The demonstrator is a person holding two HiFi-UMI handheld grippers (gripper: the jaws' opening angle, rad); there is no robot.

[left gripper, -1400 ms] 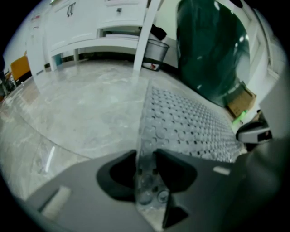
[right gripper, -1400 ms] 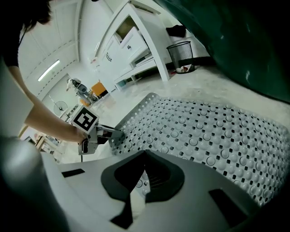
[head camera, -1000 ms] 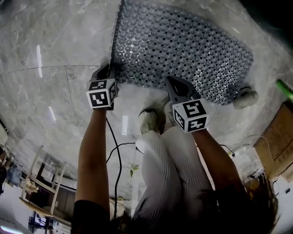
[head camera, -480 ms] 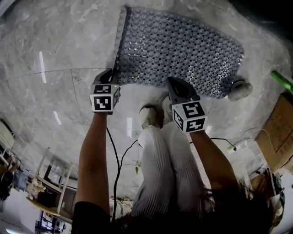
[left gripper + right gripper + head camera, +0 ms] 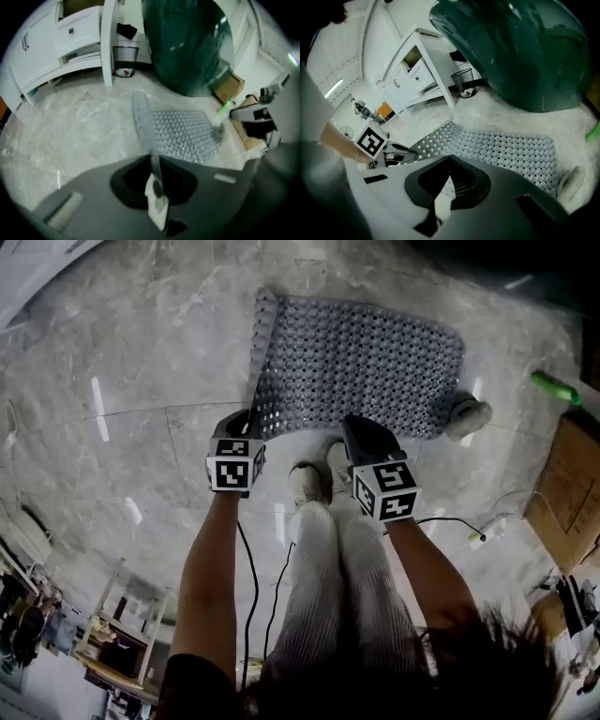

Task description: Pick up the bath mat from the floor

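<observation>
Left claw (image 5: 246,426), jaws just tightened, pinches bath mat (image 5: 366,357) at its 7 o'clock corner. Right claw (image 5: 354,427) clamps the 6 o'clock edge. Two holds likely keep it spread for lifting; far end lies on floor (image 5: 141,352).

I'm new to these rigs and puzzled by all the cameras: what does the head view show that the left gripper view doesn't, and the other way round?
Only the head view: the person's forearms, shoes and the marker cube from above. Only the left gripper view: white cabinets, a waste bin, and a close look at the left gripper, whose jaws have just been closing and pinch the mat's edge. Both: the bath mat and the marble floor.
</observation>
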